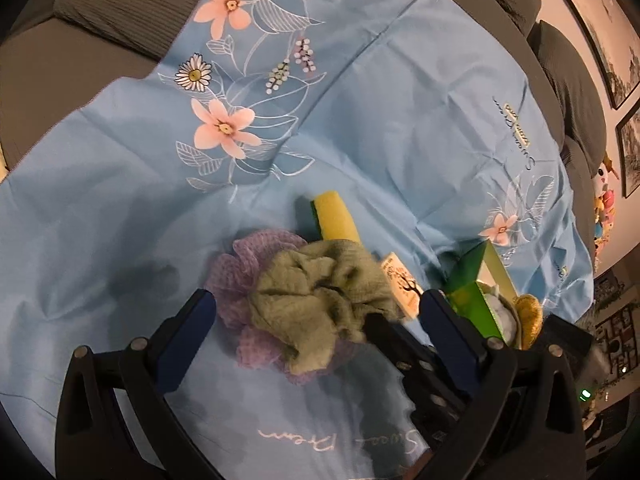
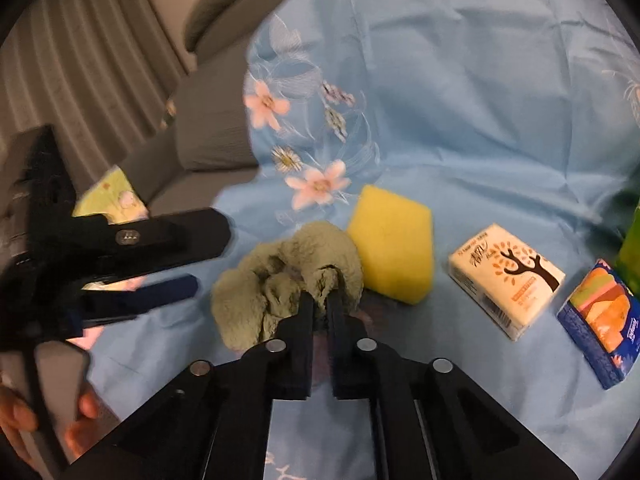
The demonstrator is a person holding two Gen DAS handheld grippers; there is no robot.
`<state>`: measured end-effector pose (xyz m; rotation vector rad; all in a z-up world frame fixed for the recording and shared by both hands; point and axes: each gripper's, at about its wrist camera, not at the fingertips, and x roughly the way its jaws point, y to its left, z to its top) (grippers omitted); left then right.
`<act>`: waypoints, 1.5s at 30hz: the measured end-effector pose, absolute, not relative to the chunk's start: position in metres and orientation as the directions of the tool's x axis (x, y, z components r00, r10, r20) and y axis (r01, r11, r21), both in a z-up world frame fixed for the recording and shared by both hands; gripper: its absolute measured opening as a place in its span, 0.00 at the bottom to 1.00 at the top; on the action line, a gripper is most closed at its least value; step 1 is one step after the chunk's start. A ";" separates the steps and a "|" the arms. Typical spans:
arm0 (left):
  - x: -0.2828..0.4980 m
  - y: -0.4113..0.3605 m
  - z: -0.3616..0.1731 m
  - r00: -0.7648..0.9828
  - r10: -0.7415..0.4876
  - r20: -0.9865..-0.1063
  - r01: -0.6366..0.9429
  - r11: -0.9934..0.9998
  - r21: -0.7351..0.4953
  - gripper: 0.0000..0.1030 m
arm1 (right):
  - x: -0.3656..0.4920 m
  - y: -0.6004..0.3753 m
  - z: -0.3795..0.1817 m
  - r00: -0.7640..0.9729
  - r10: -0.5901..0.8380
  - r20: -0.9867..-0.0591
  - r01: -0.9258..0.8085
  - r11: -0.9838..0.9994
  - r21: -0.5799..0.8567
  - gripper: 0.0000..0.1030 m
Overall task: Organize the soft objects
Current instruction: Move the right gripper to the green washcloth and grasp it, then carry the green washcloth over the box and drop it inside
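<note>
A crumpled green cloth (image 1: 316,280) (image 2: 256,296) lies on top of a purple mesh puff (image 1: 240,264) on the blue floral sheet (image 1: 360,120). My right gripper (image 2: 320,298) is shut on a fold of the cloth at its near right edge; in the left wrist view the right gripper (image 1: 372,320) comes in from the lower right. My left gripper (image 1: 318,296) is open, its blue pads on either side of the cloth and puff without touching them. From the right wrist view the left gripper (image 2: 208,258) stands just left of the cloth. A yellow sponge (image 1: 336,216) (image 2: 394,240) lies just behind the pile.
A white tissue pack (image 2: 504,276) (image 1: 402,284) and a blue tissue pack (image 2: 600,320) lie right of the sponge. A green box (image 1: 476,292) holding soft items stands at the right. Grey sofa cushions (image 1: 120,8) border the sheet. A hand (image 2: 80,420) holds the left gripper.
</note>
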<state>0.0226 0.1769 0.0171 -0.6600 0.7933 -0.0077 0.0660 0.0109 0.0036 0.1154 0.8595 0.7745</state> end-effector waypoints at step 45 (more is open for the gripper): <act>0.016 -0.045 0.005 0.487 -0.566 -0.666 0.279 0.823 -0.495 0.18 | -0.008 -0.197 0.032 0.492 0.526 -0.694 -0.383 0.846 0.370 0.06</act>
